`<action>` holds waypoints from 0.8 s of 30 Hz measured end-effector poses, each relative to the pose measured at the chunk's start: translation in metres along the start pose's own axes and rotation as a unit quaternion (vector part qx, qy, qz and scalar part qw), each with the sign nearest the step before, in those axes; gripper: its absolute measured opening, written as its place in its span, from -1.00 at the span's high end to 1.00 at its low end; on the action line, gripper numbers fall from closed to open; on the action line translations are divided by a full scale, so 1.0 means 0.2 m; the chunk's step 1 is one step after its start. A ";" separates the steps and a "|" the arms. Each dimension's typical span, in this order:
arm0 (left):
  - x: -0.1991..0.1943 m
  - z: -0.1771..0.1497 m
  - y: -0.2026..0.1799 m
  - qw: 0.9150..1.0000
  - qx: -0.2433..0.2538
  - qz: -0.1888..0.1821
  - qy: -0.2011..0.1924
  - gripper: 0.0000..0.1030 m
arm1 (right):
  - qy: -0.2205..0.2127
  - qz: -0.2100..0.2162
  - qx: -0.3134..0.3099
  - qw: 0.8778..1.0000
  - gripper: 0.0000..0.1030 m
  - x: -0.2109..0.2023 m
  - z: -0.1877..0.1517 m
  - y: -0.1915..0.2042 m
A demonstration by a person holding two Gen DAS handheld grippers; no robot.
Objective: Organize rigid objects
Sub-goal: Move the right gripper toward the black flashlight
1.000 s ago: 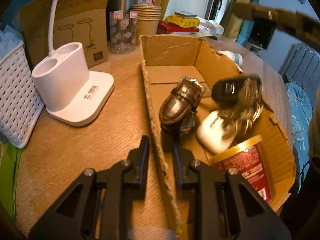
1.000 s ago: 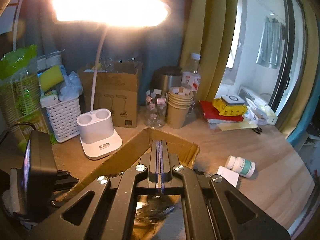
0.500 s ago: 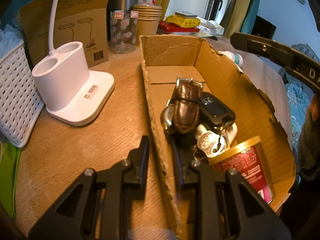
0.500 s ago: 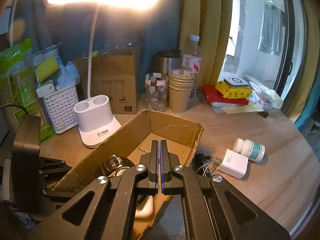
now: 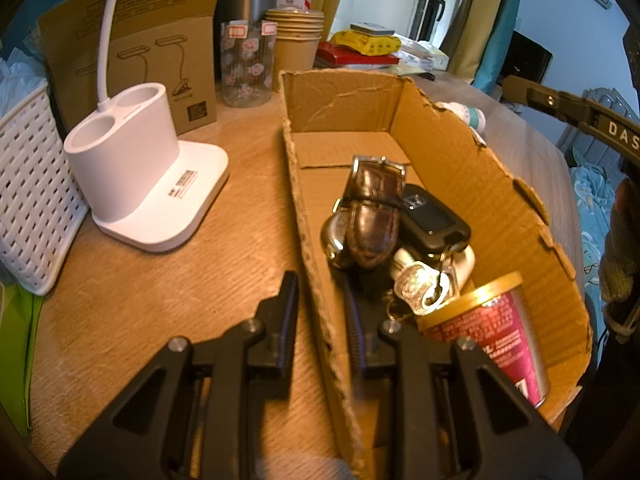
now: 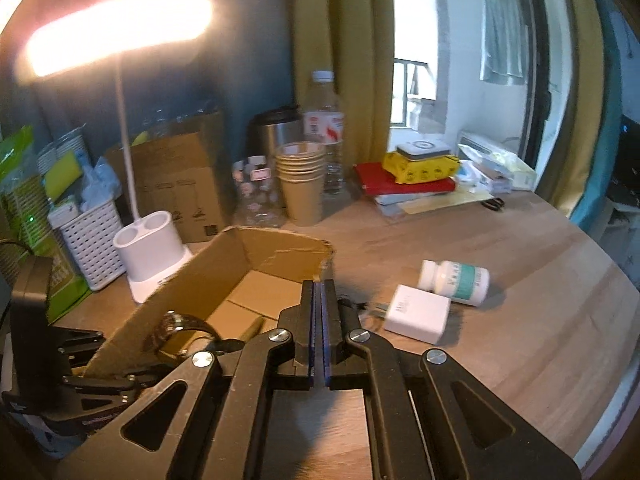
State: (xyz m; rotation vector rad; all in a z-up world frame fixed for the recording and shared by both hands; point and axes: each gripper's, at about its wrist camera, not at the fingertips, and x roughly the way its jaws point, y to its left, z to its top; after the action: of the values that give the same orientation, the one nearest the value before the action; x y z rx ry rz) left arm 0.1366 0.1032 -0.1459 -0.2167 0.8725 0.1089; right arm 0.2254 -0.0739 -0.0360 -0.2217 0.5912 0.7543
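Cardboard makes up the box on the counter, and its thin side wall could bend or tear if the left gripper pulls hard, because that gripper pinches the wall. Its jaws are nearly closed, one finger outside the box and one inside, gripping the cardboard edge. If that grip slips, the box may slide when the next thing drops in. Inside the box sit a watch with a brown strap, a black car key, a shiny keyring and a red can, all crowded at the near end. A hard drop there could knock them about or scratch the watch. The right gripper is over the far wall of the box, pointing toward a white charger and a pill bottle lying on the counter just beside each other. Its jaws are only a crack apart and starting to open, with nothing between them. If they do not open wide enough, they may push the charger away instead of catching it, or bump the round bottle and make it roll.
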 end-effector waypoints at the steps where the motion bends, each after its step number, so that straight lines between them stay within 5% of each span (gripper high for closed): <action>1: 0.00 0.00 0.00 1.000 0.000 0.000 0.000 0.51 | 0.001 -0.003 0.005 1.000 0.81 0.00 0.00 -0.02; 5: 0.00 0.00 0.00 1.000 0.000 0.000 0.000 0.51 | 0.005 -0.008 0.016 1.000 0.46 0.01 -0.02 -0.09; 24: 0.00 0.00 0.00 1.000 0.000 0.000 0.000 0.51 | 0.057 -0.003 0.025 0.998 0.43 0.18 -0.13 -0.16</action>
State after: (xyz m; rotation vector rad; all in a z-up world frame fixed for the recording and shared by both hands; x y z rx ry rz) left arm 0.1366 0.1032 -0.1459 -0.2166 0.8724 0.1092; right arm 0.2585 -0.0864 -0.0789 -0.2216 0.7167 0.7237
